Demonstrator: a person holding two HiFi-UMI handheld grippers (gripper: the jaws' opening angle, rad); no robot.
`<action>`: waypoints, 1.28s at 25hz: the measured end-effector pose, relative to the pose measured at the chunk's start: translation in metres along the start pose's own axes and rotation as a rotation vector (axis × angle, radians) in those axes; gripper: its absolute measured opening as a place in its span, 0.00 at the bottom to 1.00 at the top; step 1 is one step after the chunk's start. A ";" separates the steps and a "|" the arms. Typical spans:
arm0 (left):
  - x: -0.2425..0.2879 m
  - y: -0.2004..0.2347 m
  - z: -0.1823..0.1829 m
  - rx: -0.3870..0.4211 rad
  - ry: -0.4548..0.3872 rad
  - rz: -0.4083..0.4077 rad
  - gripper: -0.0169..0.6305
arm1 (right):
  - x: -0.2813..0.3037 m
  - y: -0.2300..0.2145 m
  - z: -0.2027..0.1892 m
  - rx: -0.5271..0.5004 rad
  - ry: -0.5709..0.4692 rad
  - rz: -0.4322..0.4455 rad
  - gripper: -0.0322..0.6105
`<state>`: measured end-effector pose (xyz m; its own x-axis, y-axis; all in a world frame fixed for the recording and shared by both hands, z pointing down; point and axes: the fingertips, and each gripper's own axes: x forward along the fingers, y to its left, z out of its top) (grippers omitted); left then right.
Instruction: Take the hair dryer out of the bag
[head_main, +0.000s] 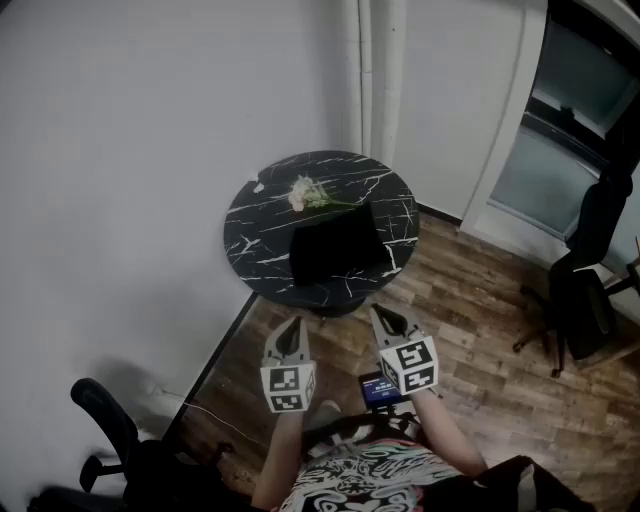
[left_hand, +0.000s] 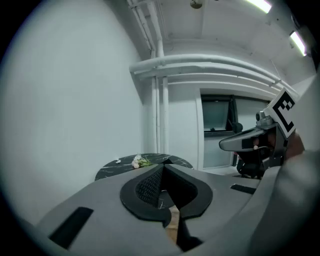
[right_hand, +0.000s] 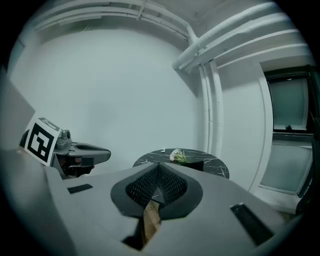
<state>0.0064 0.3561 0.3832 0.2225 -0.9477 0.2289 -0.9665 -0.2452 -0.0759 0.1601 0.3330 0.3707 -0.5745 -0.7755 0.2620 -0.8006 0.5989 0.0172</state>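
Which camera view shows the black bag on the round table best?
The head view: it looks down on the whole black bag, lying flat on the round table beside the flowers. Both gripper views show it only as a low dark sliver above their shut jaws.

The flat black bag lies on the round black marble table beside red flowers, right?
No: the head view shows white flowers, not red. The flat black bag does lie on the round black marble table beside them.
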 end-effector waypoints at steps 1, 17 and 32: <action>-0.003 0.001 0.000 0.007 -0.003 0.012 0.05 | -0.002 0.000 0.000 0.002 -0.002 0.002 0.08; -0.017 0.005 0.001 0.015 0.000 0.074 0.05 | -0.007 -0.002 -0.001 0.047 -0.017 0.040 0.08; 0.071 0.037 -0.015 -0.026 0.018 0.016 0.05 | 0.074 -0.037 -0.019 0.071 0.053 0.026 0.08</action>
<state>-0.0157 0.2827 0.4110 0.2043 -0.9477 0.2453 -0.9730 -0.2241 -0.0550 0.1506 0.2567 0.4078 -0.5872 -0.7469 0.3118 -0.7964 0.6019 -0.0582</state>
